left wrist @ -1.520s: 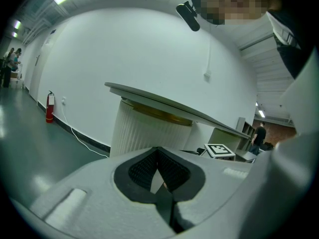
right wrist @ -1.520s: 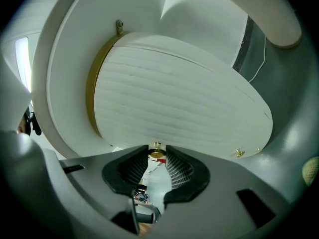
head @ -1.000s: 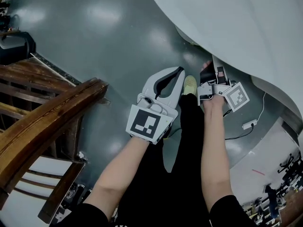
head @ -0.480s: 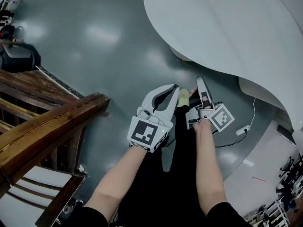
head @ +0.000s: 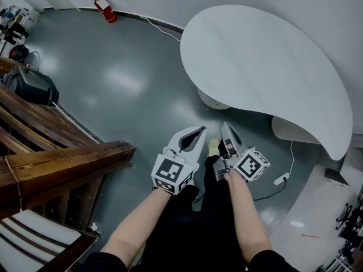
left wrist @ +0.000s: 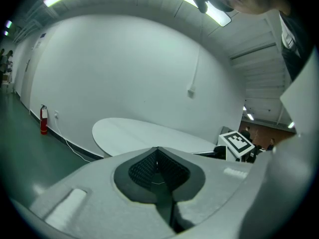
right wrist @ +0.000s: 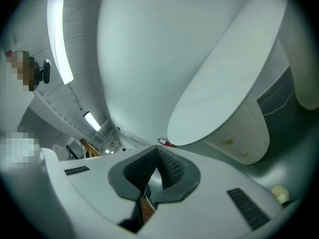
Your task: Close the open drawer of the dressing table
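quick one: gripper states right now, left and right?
Left gripper: shut, nothing between the jaws.
Right gripper: shut, jaws just closed, nothing between them.

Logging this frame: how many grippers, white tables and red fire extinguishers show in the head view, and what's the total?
grippers: 2 (left gripper, right gripper)
white table: 1
red fire extinguisher: 1
total: 4
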Demonstrator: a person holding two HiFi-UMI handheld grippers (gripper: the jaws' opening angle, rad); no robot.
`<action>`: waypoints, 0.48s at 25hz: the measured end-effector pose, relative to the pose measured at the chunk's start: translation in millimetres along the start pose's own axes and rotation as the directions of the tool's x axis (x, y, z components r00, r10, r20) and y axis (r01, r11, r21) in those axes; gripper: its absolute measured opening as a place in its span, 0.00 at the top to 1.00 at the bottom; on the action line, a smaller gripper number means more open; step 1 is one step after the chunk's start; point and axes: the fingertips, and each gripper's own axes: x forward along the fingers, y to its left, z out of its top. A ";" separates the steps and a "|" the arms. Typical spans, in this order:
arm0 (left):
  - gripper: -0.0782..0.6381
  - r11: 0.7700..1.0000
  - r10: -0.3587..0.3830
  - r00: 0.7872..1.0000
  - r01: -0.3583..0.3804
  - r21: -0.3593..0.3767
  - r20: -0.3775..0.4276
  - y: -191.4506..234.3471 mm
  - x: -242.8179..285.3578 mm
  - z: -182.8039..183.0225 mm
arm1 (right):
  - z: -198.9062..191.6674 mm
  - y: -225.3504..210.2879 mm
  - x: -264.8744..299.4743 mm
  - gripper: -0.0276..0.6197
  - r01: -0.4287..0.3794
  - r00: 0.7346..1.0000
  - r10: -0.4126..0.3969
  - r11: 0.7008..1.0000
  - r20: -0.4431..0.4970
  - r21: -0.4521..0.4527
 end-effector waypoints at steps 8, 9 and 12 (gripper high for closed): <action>0.88 1.000 -0.017 0.999 0.016 0.018 0.041 -25.0 -37.3 50.4 | 30.1 87.6 -21.4 0.93 -0.035 0.999 0.035 0.981 -0.003 -0.192; 0.88 1.000 -0.019 0.999 0.018 0.019 0.048 -28.7 -42.5 56.5 | 32.4 98.3 -24.5 0.93 -0.042 0.999 0.042 0.976 -0.005 -0.213; 0.88 0.999 -0.030 0.997 0.028 0.028 0.068 -41.6 -58.3 75.5 | 34.4 130.1 -34.6 0.93 -0.068 0.998 0.066 0.959 -0.016 -0.277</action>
